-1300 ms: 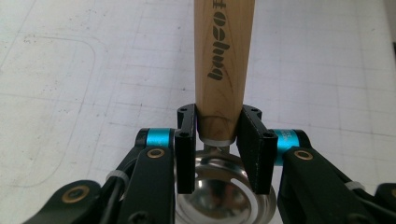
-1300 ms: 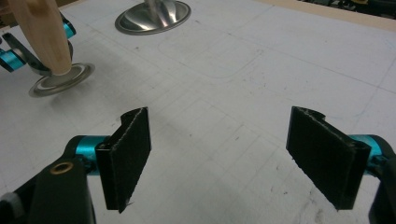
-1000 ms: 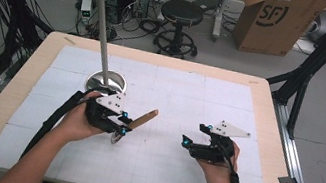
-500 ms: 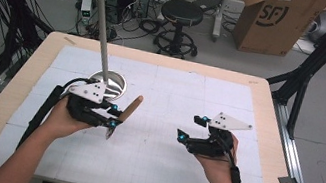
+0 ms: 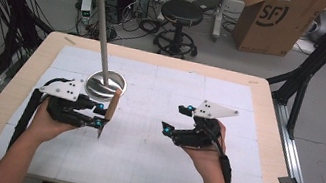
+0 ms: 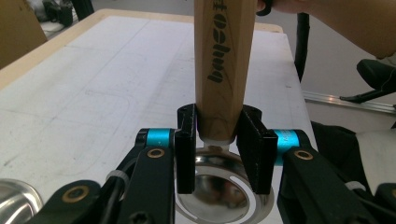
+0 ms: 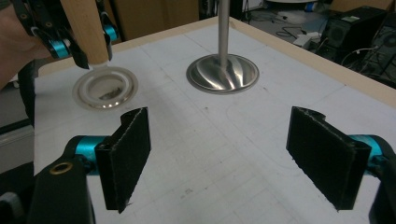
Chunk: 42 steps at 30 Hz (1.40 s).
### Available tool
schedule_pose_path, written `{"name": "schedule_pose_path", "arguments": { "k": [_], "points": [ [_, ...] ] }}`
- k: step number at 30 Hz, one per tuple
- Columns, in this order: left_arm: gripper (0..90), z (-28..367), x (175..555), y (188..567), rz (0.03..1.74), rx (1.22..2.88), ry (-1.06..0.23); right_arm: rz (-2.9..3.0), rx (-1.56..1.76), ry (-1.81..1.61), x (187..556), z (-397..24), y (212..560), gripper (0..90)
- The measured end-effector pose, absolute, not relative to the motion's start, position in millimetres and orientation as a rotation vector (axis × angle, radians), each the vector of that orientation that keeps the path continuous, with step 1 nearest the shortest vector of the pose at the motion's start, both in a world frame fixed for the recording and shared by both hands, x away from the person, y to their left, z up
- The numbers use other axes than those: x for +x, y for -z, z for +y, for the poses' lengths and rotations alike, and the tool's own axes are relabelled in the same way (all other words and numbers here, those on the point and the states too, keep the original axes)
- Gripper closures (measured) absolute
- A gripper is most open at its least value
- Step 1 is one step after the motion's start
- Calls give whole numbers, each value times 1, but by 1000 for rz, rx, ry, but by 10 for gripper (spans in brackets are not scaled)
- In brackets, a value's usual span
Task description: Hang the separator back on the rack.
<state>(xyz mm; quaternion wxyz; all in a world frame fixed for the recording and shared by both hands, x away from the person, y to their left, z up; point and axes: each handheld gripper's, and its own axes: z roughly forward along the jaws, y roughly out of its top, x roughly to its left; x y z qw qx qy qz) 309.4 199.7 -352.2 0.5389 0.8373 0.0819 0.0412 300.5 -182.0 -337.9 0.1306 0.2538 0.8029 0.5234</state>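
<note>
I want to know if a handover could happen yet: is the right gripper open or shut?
Open. In the right gripper view the right gripper shows its two black pads standing wide apart, with bare white table between them.

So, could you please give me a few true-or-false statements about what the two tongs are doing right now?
1. The left tongs are closed on a wooden handle. True.
2. The right tongs hold the wooden handle. False: their jaws stand apart with nothing between them.
3. The handle ends in a round metal head. True.
4. The metal stand lies toppled on the table. False: its pole rises upright from its round base.
5. The two tongs touch each other. False: bare table lies between them.
</note>
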Motion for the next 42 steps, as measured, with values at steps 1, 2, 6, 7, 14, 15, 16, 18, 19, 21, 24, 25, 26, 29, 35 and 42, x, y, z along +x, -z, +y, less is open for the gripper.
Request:
{"name": "schedule_pose_path", "arguments": {
  "k": [1,2,6,7,14,15,16,18,19,21,24,25,26,29,35,42],
  "points": [
    [692,201,309,352,195,1994,-106,2336,732,-1524,301,-180,337,207],
    [692,203,309,351,197,1983,-95,2337,729,-1527,302,-178,337,207],
    [692,204,310,352,202,1974,-97,2346,708,-1534,303,-172,334,206],
    [692,203,310,352,199,1976,-94,2348,705,-1536,304,-171,334,207],
    [692,201,312,356,202,1972,-76,2338,706,-1557,307,-175,333,206],
    [692,201,312,357,202,1968,-75,2339,699,-1570,306,-175,333,206],
    [692,202,312,357,202,1960,-66,2339,693,-1582,306,-175,332,205],
    [692,201,313,358,204,1957,-65,2340,667,-1615,306,-173,332,203],
    [692,201,313,358,203,1962,-66,2344,661,-1619,306,-172,332,203],
    [691,200,312,358,202,1955,-65,2349,647,-1627,308,-168,332,203],
    [692,199,313,358,203,1946,-64,2362,627,-1652,309,-161,330,203],
    [692,198,313,359,198,1944,-58,2366,598,-1682,310,-157,328,203],
    [692,197,314,359,200,1942,-58,2366,598,-1682,310,-157,328,203],
    [692,194,314,361,195,1946,-56,2370,559,-1714,310,-146,324,203],
    [691,190,312,362,178,1939,-46,2416,479,-1743,311,-125,321,204],
    [692,184,311,363,170,1931,-30,2445,441,-1780,311,-109,325,213]
  ]
}}
